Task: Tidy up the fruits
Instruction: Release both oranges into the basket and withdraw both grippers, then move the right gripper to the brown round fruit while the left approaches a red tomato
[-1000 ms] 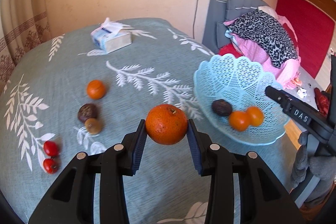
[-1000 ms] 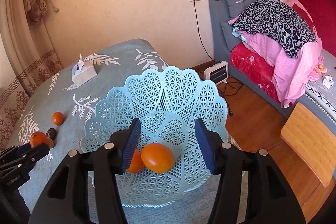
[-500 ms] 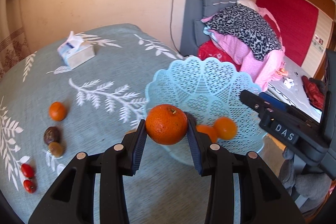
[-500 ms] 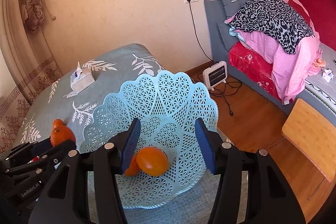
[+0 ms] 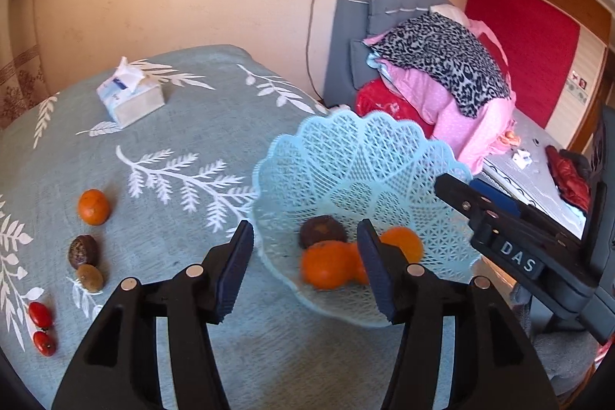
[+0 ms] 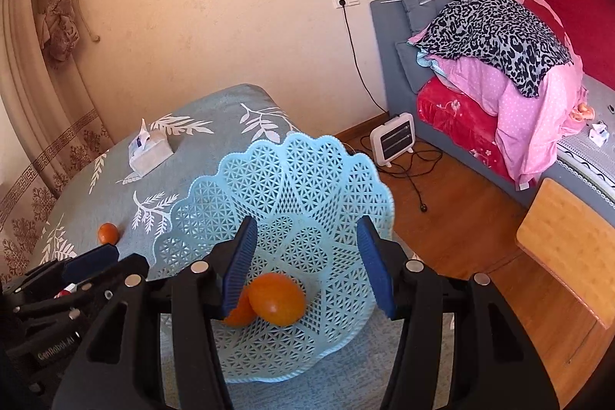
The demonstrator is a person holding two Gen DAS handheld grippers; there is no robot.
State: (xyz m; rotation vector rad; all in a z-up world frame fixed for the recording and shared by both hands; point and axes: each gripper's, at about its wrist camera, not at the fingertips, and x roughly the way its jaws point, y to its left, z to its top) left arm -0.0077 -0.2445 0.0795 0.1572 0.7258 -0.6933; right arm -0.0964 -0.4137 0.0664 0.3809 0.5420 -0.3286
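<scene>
"DAS" on right tongs [image 5: 517,262]; "GenRobot.AI" on left tongs [image 6: 57,346]

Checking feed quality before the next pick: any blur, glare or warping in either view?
Left wrist view: the basket rim and the oranges inside look slightly motion-smeared, the loose orange on the bed is sharper; strong fisheye bending at the edges, dark corners. Right wrist view: crisp, the same distortion, soft warm daylight, no glare; the right claw hides part of the basket.

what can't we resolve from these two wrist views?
- Left wrist: rear oranges in the pale blue lattice plastic basket are partly covered by the left gripper finger; count unclear.
- Right wrist: dark round fruit hidden behind the right gripper finger.
- Right wrist: red cherry tomatoes blocked by the left gripper.
</scene>
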